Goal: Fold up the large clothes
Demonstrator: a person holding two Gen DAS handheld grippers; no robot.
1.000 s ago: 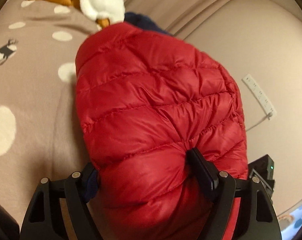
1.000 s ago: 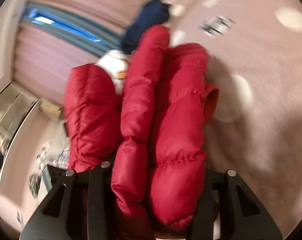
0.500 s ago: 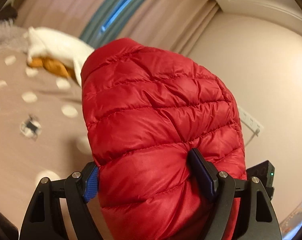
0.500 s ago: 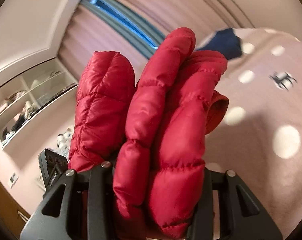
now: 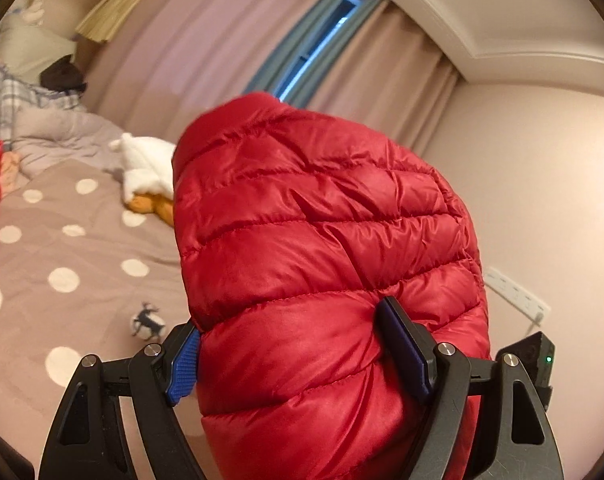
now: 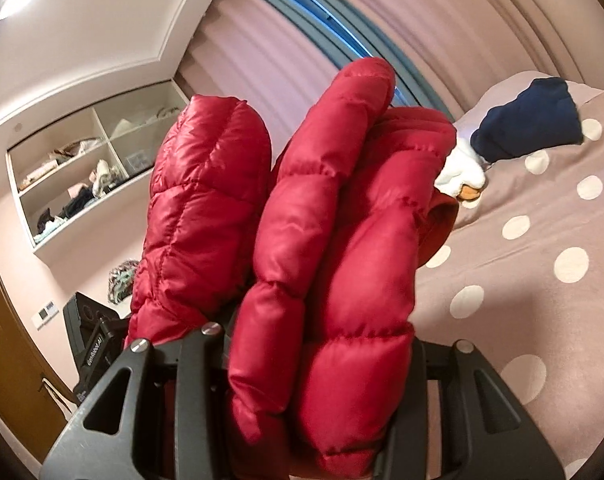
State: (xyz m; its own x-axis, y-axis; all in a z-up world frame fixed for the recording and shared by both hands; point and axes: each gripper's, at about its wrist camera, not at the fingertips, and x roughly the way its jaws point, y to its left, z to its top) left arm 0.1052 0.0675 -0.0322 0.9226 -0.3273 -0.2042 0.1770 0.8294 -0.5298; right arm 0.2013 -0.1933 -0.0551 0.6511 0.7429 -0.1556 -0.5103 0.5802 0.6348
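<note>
Left wrist: red quilted jacket (image 5: 322, 264), puffy and glossy, bulged up between the jaws, clear above the dotted bed (image 5: 62, 264). Left gripper (image 5: 302, 364) pointed about level, jaws wide and pressed into the padding on both sides.

Right wrist: same jacket (image 6: 342, 240) bunched in thick folds, raised over the bed (image 6: 542, 300). Right gripper (image 6: 302, 372) near level, jaws narrower, clamped on the folds.

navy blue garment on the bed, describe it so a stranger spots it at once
Look at the taupe bedspread with white polka dots. Near its far end by the curtains lies a folded navy blue garment, beside a white plush toy. It is the only dark blue thing there.
</note>
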